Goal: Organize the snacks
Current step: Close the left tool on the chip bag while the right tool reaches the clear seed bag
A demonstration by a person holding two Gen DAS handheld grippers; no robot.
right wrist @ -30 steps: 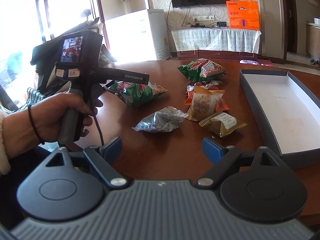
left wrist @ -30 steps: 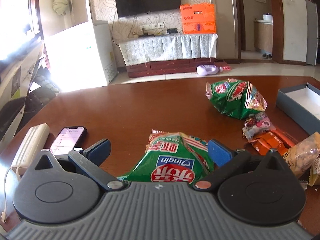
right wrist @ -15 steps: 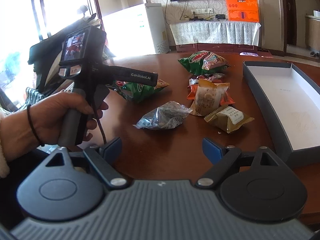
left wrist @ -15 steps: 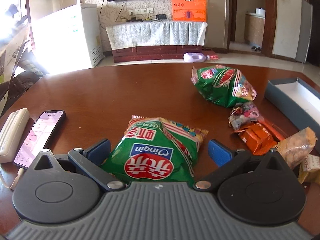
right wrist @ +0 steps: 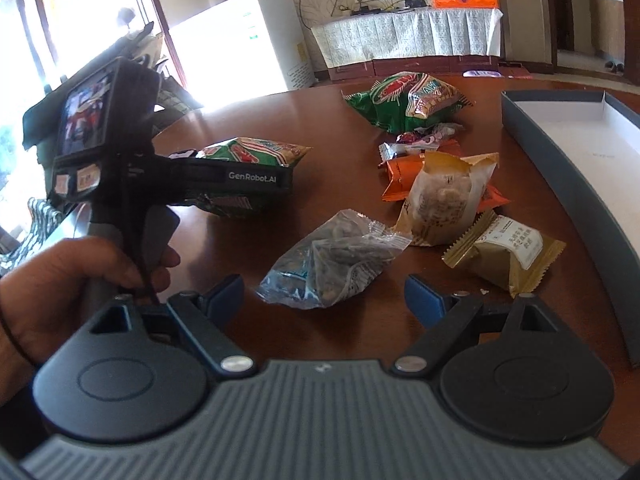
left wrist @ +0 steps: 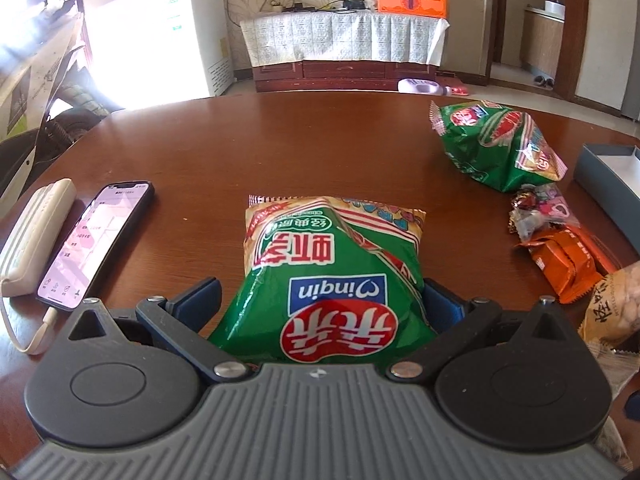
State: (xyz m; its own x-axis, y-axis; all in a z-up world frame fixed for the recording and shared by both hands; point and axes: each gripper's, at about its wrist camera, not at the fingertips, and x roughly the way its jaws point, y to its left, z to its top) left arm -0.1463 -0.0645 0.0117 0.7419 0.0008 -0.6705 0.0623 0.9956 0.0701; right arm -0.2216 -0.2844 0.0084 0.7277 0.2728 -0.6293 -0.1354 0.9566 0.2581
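A green Qinqin snack bag (left wrist: 332, 276) lies on the brown table between the fingers of my left gripper (left wrist: 320, 300). The jaws stand wide on either side of the bag and are open. The same bag (right wrist: 256, 160) shows in the right wrist view, partly behind the left gripper's body. My right gripper (right wrist: 324, 300) is open and empty, just short of a clear bag of dark snacks (right wrist: 332, 260). A second green bag (right wrist: 408, 100), an orange pack (right wrist: 400, 176), a tan nut bag (right wrist: 448, 196) and a gold pastry pack (right wrist: 508, 252) lie nearby.
A grey box with a white inside (right wrist: 572, 152) sits at the right of the table. A phone (left wrist: 96, 240) and a white power bank (left wrist: 36, 232) lie at the left. The hand (right wrist: 80, 288) holding the left gripper is at the near left.
My left gripper has moved forward around the Qinqin bag and turned a little to the right. My right gripper has edged forward toward the clear bag.
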